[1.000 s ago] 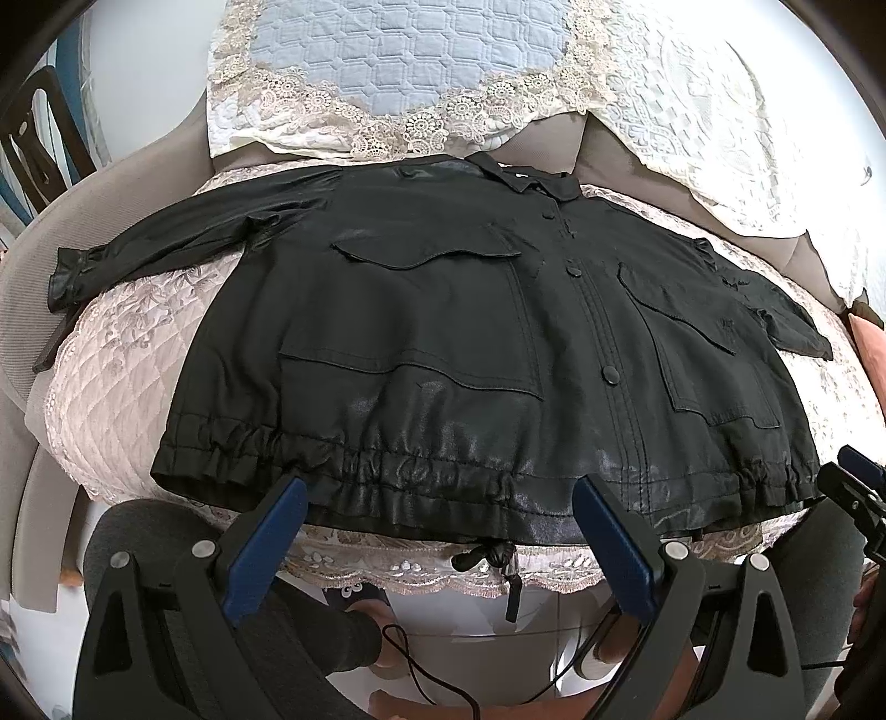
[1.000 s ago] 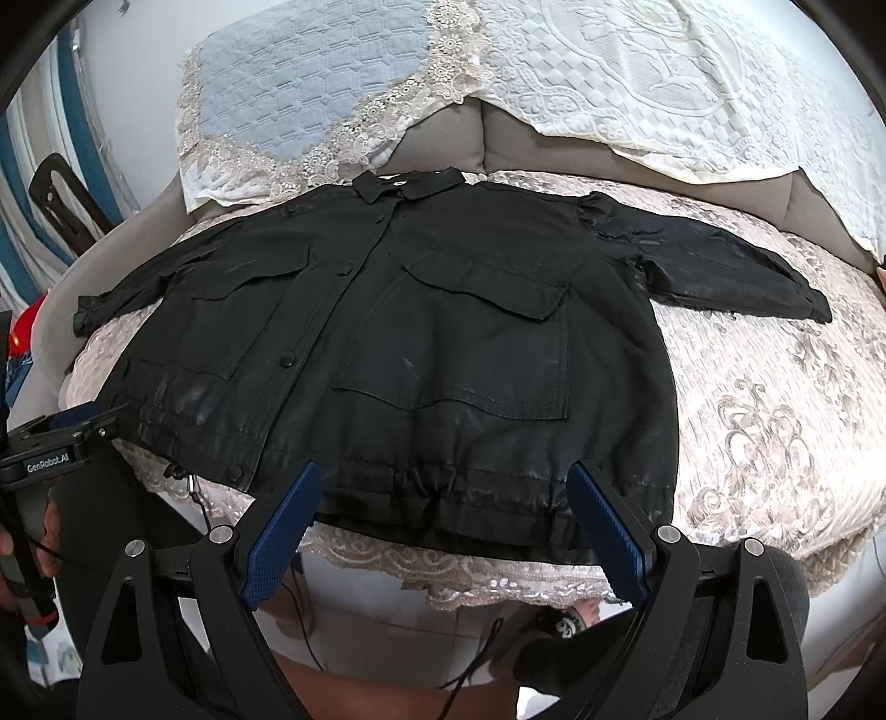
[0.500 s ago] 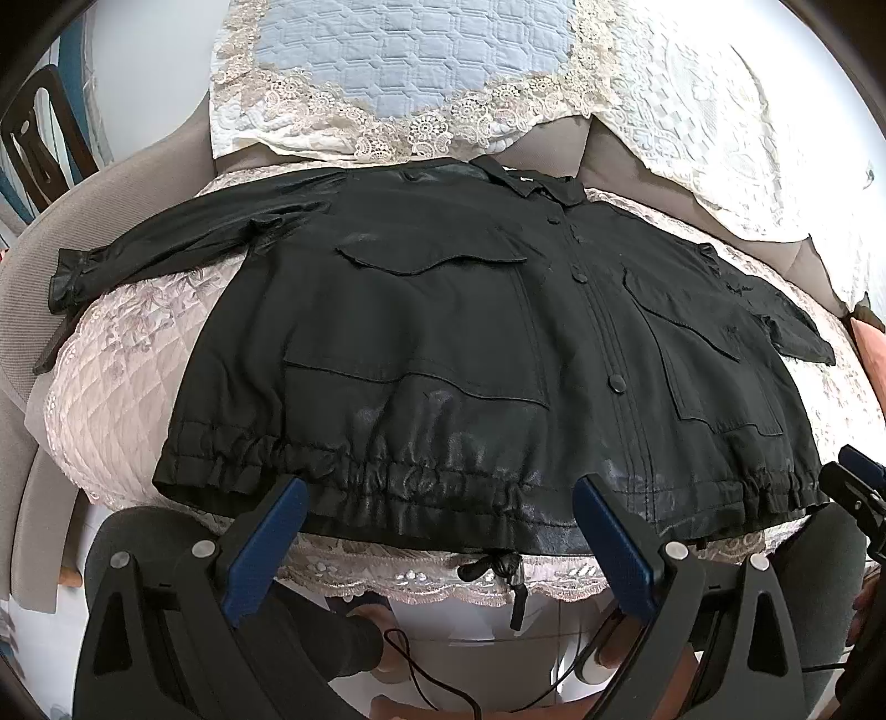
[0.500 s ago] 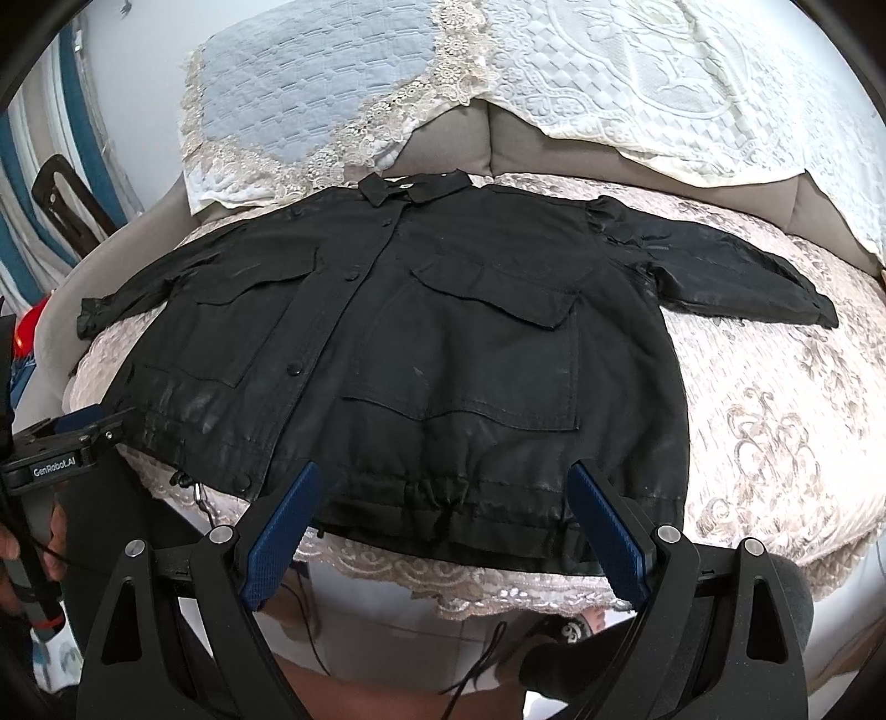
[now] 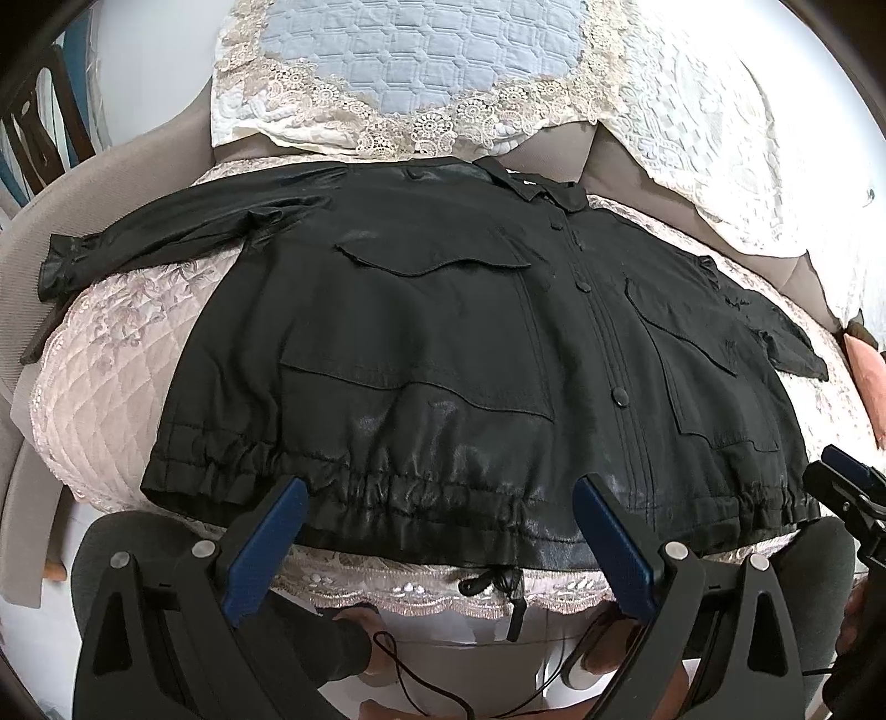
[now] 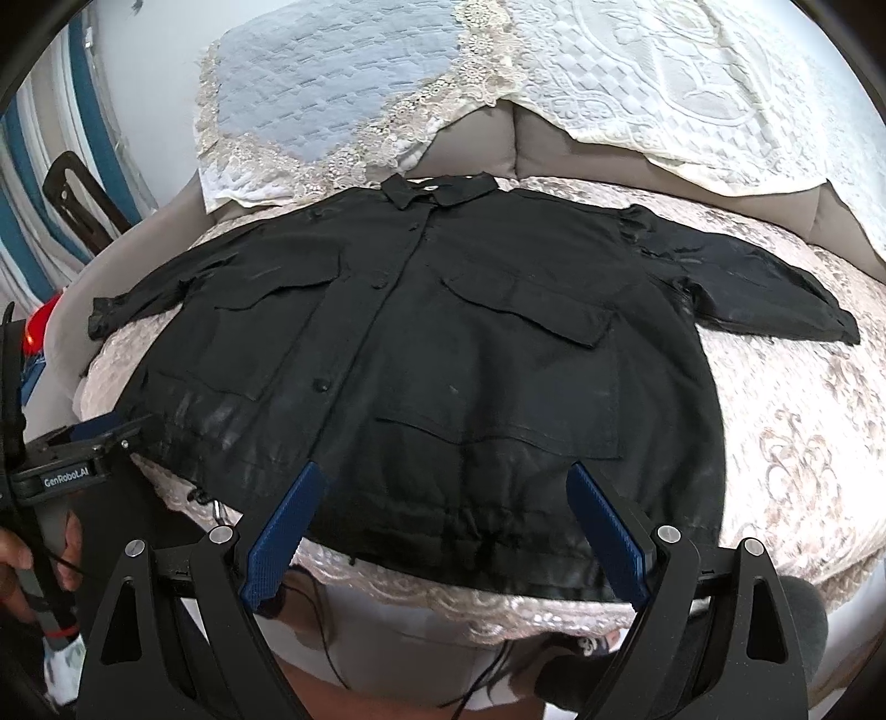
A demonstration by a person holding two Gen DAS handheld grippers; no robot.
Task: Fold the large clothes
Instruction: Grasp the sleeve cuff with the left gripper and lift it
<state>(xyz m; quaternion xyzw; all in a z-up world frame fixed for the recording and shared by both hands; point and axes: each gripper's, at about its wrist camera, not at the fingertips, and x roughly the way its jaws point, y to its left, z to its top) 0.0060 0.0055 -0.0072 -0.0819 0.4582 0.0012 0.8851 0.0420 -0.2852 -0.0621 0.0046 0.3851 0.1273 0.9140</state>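
Black jacket (image 5: 443,343) lies face up and spread flat on a sofa seat covered by a pink quilted, lace-edged cover (image 5: 111,387), its collar (image 5: 531,185) toward the backrest and its gathered drawstring hem (image 5: 421,493) along the front edge of the seat. Going from left to right in the left wrist view: one sleeve (image 5: 166,238) stretches out to the sofa's left side with its ruffled cuff over the edge of the cover; then comes a flapped chest pocket (image 5: 437,266), the buttoned placket (image 5: 603,343) down the middle, a second flapped pocket (image 5: 686,332), and the other sleeve (image 5: 786,343) lying outward toward a pink cushion (image 5: 864,376). A black drawstring toggle (image 5: 498,584) hangs below the hem over the lace trim. Behind the jacket, a blue quilted throw with lace edging (image 5: 410,50) and a white textured throw (image 5: 720,99) drape the backrest. The left gripper (image 5: 443,531) hovers just in front of the hem, its blue-padded fingers (image 5: 266,531) spread wide apart and holding nothing. The right gripper (image 6: 448,520) hangs before the hem on the jacket's other half, its fingers (image 6: 609,531) likewise wide apart and empty. In the right wrist view a hand (image 6: 16,559) grips the left gripper's handle at the far left, and dark-trousered knees show beneath both grippers.
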